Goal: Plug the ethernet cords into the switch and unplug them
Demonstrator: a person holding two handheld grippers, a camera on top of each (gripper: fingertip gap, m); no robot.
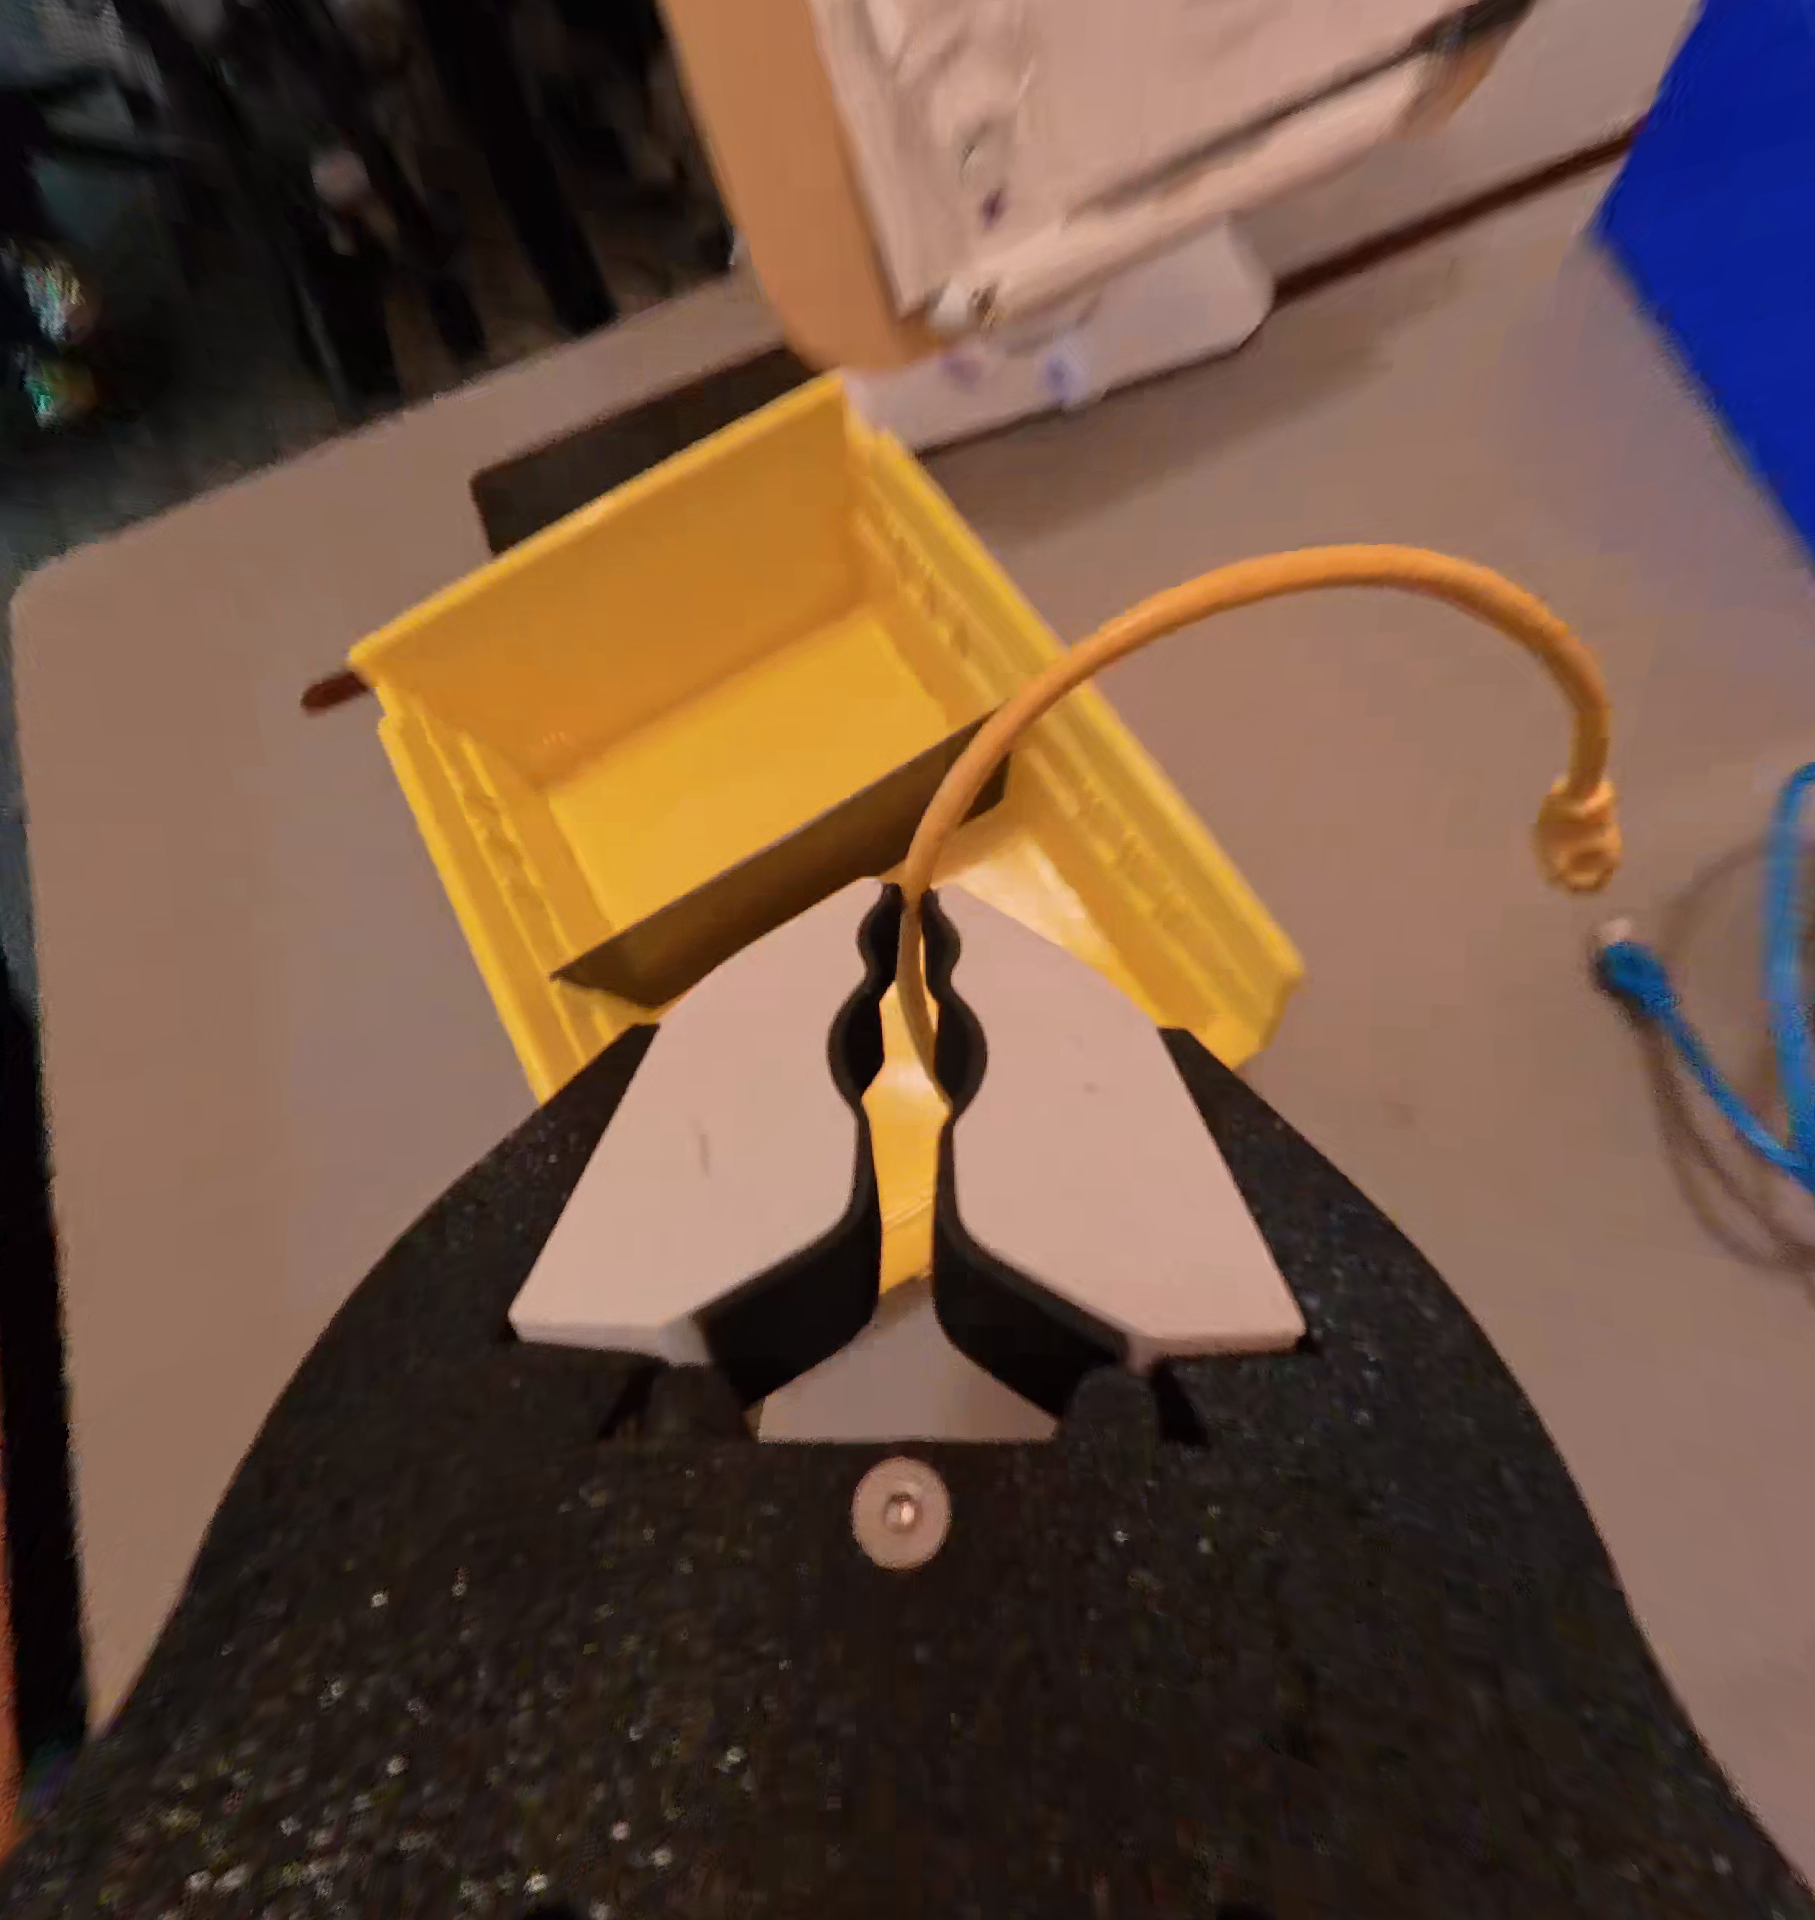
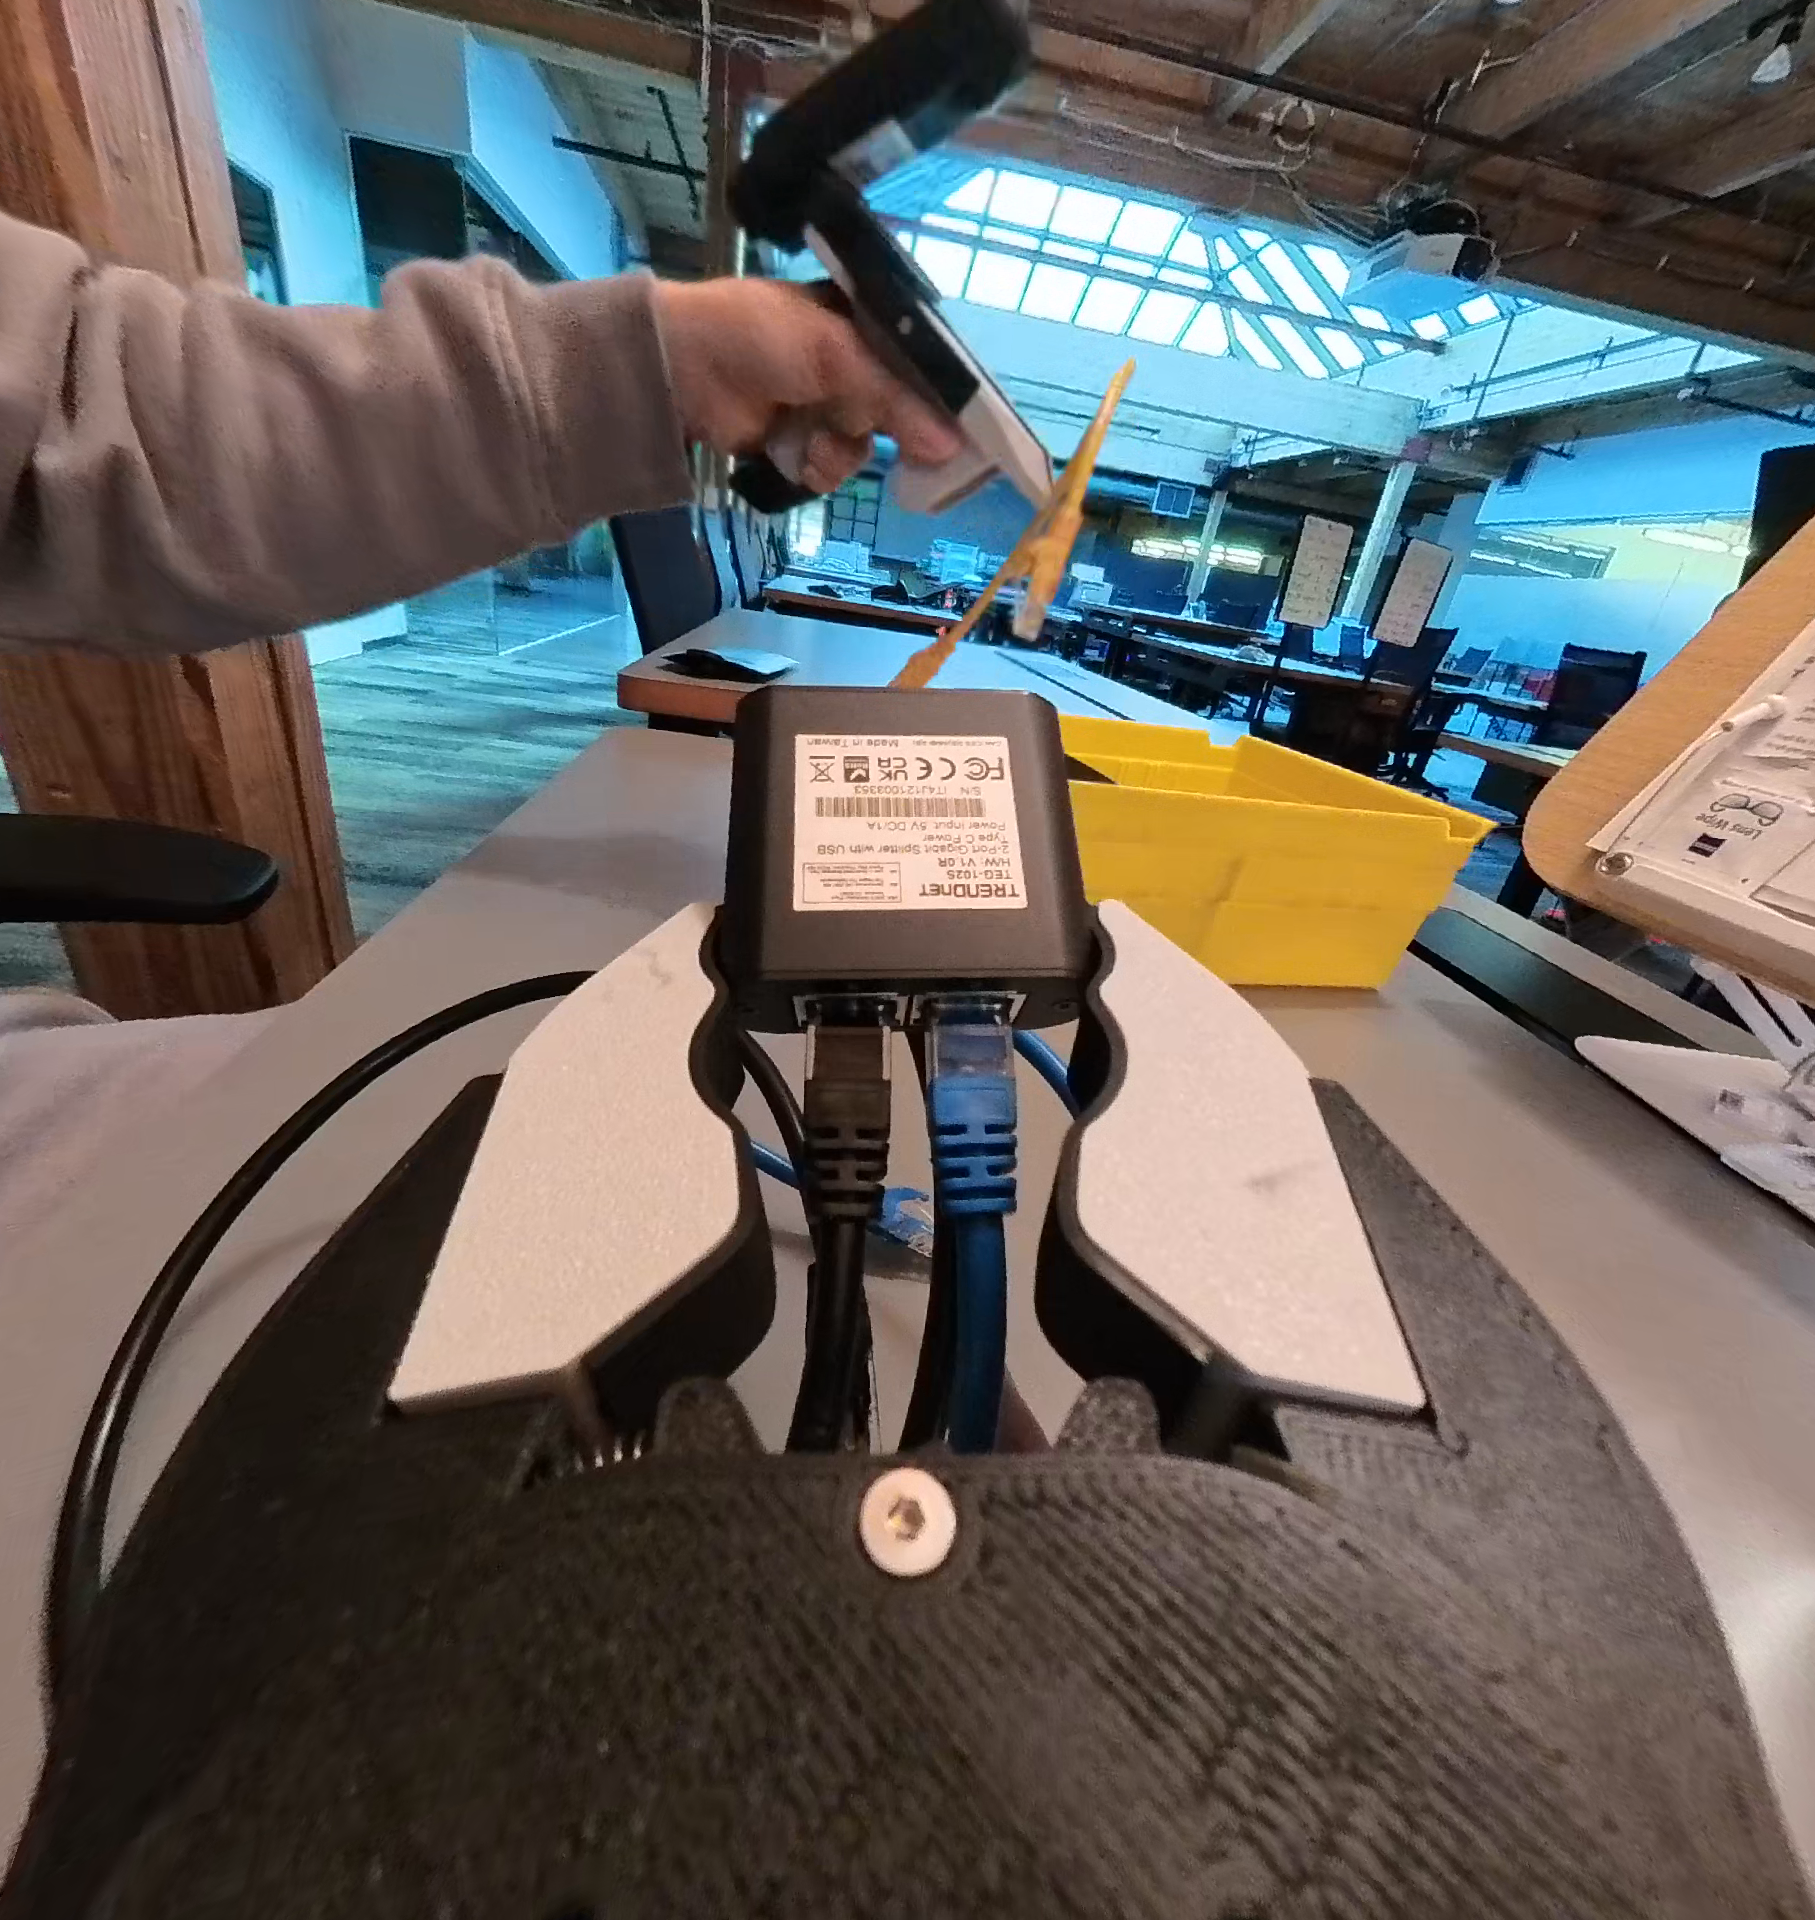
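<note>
The left gripper (image 1: 908, 904) pinches the yellow cord (image 1: 1173, 613) between nearly closed fingers, over the near end of the yellow bin (image 1: 674, 665); the cord arcs toward 2 o'clock, its plug (image 1: 1578, 847) hanging free. The right gripper (image 2: 908, 971) clamps the black switch (image 2: 908, 831) by its sides, label up, above the grey table (image 2: 1505, 1195). A black cord (image 2: 846, 1122) and a blue cord (image 2: 970, 1122) sit plugged into its near ports at 6 o'clock
</note>
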